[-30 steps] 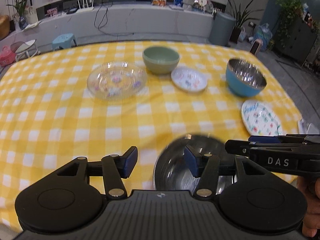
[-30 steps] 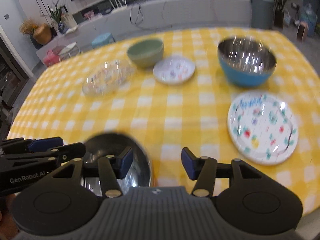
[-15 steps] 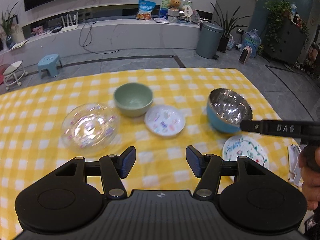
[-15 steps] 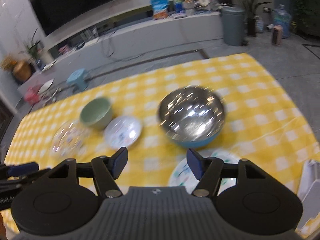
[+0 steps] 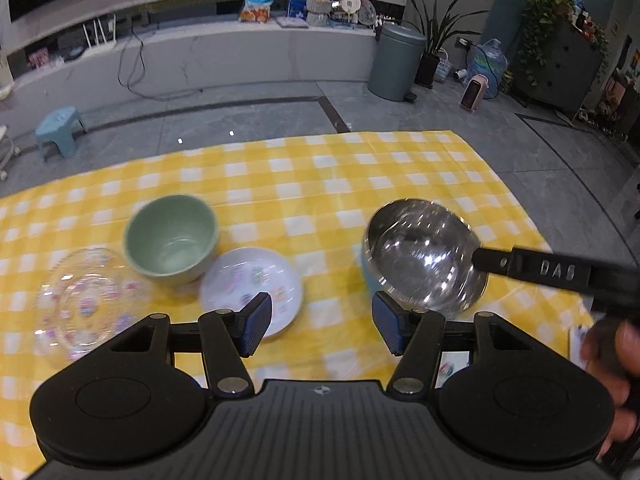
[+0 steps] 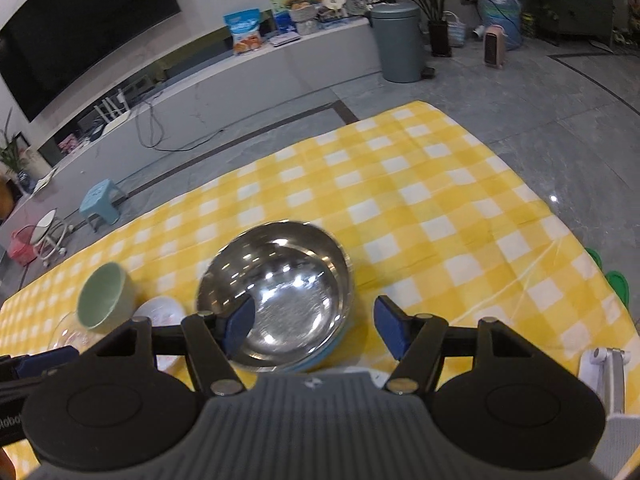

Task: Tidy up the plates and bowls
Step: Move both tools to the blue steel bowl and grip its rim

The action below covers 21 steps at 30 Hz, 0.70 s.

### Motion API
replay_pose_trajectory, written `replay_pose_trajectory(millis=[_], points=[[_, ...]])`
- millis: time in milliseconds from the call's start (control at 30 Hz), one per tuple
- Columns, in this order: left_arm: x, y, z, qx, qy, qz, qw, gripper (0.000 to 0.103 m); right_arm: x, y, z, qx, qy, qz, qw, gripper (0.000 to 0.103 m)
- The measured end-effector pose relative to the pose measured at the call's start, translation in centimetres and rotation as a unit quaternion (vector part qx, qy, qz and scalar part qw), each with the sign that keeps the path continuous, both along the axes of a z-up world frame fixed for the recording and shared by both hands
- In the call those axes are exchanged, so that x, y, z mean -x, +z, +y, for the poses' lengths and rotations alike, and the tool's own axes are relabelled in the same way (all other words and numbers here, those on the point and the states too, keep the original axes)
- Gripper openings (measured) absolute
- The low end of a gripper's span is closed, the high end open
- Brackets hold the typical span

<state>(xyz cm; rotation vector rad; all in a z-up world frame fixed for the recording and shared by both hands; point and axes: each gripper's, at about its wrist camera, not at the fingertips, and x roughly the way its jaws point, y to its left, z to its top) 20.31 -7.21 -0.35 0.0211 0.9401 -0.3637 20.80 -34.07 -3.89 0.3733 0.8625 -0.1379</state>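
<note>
- The left gripper (image 5: 320, 330) has its jaws apart with nothing between the blue pads; only yellow checked tablecloth (image 5: 328, 184) shows in the gap, so it is free to take whatever comes next.
- Just past its left finger lies the small white patterned plate (image 5: 251, 286), partly hidden behind that pad. It is the nearest dish to this gripper, which I judge makes it a likely next pick.
- Beyond that plate, further out to the left of the fingers, the green bowl (image 5: 172, 240) stands upright, touching or nearly touching the plate's rim. Left again is the clear glass plate (image 5: 80, 304), blurred.
- The right gripper (image 6: 314, 330) is also released, its pads well apart and gripping nothing.
- Directly ahead of its fingers, and showing behind its left pad, sits the steel bowl with a blue outside (image 6: 276, 296). A second rim line inside it suggests a smaller steel bowl nested there, though the glare leaves this uncertain. Nesting would explain why the fingers stand open over it: bowls are being gathered into one stack.
- In the left view the right gripper's finger crosses the near rim of that bowl; whether it touches cannot be told.
- The plates lie apart, not yet stacked.
</note>
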Motion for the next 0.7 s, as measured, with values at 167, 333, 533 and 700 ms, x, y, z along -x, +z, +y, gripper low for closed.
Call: replay_pose_trajectory(millis=[167, 333, 533, 700], points=[[-2.5, -1.7, -2.0, 0.02, 0.008, 0.029, 0.9993, 0.068, -1.6, -1.4, -1.4, -0.005, -0.014, 0.015, 1.0, 0.066], [-4.3, -3.2, -3.8, 0.029, 0.008, 0.042, 0.9987, 0.068, -2.7, -3.1, -2.5, -0.019, -0.02, 0.032, 0.999, 0.066], [-5.8, -5.4, -5.4, 0.018, 0.012, 0.056, 0.9982, 0.068, -3.7, -4.8, -3.0, -0.038, -0.021, 0.043, 0.998, 0.066], [-6.4, -6.6, -5.8, 0.016, 0.02, 0.064, 0.9976, 0.067, -4.4, -5.9, -3.2, -0.043, -0.019, 0.049, 0.998, 0.065]])
